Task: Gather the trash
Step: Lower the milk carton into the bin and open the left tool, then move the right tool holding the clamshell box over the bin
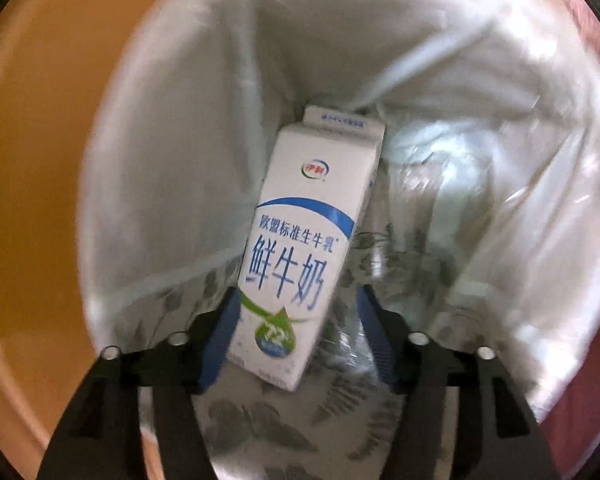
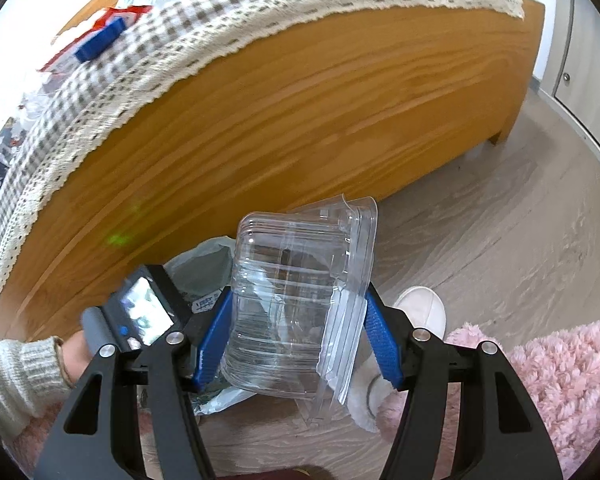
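My right hand-held gripper (image 2: 298, 332) clenches the clear ribbed plastic clamshell box (image 2: 296, 300); my left hand-held gripper (image 1: 296, 340) stands released above the white-and-blue milk carton (image 1: 300, 248) in the white-lined bin (image 1: 160, 160). Next: carry the box over the bin.

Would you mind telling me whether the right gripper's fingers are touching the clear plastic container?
Touching. The right wrist view shows both blue fingers pressed against the container, one on each side.
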A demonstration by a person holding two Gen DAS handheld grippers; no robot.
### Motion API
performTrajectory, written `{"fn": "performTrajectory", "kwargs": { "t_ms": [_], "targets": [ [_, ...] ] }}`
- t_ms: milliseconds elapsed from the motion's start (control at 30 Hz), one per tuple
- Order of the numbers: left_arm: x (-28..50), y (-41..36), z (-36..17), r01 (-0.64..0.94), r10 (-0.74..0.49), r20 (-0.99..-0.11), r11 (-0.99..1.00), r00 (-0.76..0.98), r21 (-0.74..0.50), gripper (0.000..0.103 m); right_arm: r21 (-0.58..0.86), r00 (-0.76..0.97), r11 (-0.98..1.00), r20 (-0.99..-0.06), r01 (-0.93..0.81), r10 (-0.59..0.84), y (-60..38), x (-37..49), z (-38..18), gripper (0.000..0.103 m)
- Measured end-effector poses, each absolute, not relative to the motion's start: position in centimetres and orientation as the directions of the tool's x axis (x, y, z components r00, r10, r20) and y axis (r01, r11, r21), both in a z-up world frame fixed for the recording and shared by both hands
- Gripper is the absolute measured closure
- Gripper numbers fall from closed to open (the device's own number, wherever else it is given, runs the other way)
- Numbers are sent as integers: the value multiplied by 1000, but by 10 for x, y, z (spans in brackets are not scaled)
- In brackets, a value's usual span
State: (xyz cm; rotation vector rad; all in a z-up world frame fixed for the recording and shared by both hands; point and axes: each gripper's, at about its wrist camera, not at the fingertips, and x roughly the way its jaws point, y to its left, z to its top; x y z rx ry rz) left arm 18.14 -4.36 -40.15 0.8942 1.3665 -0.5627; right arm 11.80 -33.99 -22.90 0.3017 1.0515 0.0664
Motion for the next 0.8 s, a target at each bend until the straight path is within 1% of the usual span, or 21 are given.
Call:
{"fn": "performTrajectory", "kwargs": {
  "t_ms": [33, 67, 100, 167, 233, 300, 467, 667, 800],
  "targets": [
    [181, -39, -390, 782, 131, -982, 594, 139, 190, 35, 275, 502, 958, -842, 83, 198, -340, 118, -227, 42],
    [180, -35, -379, 770, 109, -986, 616, 127, 167, 27, 274, 505, 959, -840, 77, 199, -339, 117, -226, 42],
    [176, -30, -366, 756, 86, -989, 638, 123, 149, 22, 272, 508, 960, -838, 69, 201, -337, 116, -224, 42],
    [169, -27, -346, 730, 57, -988, 669, 142, 144, 6, 264, 514, 963, -834, 50, 202, -333, 114, -221, 42],
    [163, -25, -322, 695, 30, -988, 708, 151, 127, 7, 256, 518, 966, -831, 27, 205, -328, 112, -219, 42],
    [162, -34, -316, 653, 20, -990, 749, 143, 109, 7, 244, 521, 970, -828, -1, 209, -322, 111, -216, 42],
    [149, -9, -282, 550, -43, -980, 832, 196, 73, 7, 177, 526, 981, -828, -80, 192, -304, 108, -214, 42],
    [131, 14, -261, 404, -173, -954, 913, 246, -61, 7, 124, 531, 982, -828, -143, 182, -281, 101, -211, 42],
    [124, 27, -258, 362, -228, -942, 923, 245, -129, 7, 68, 525, 978, -835, -199, 165, -266, 102, -210, 42]
  ]
}}
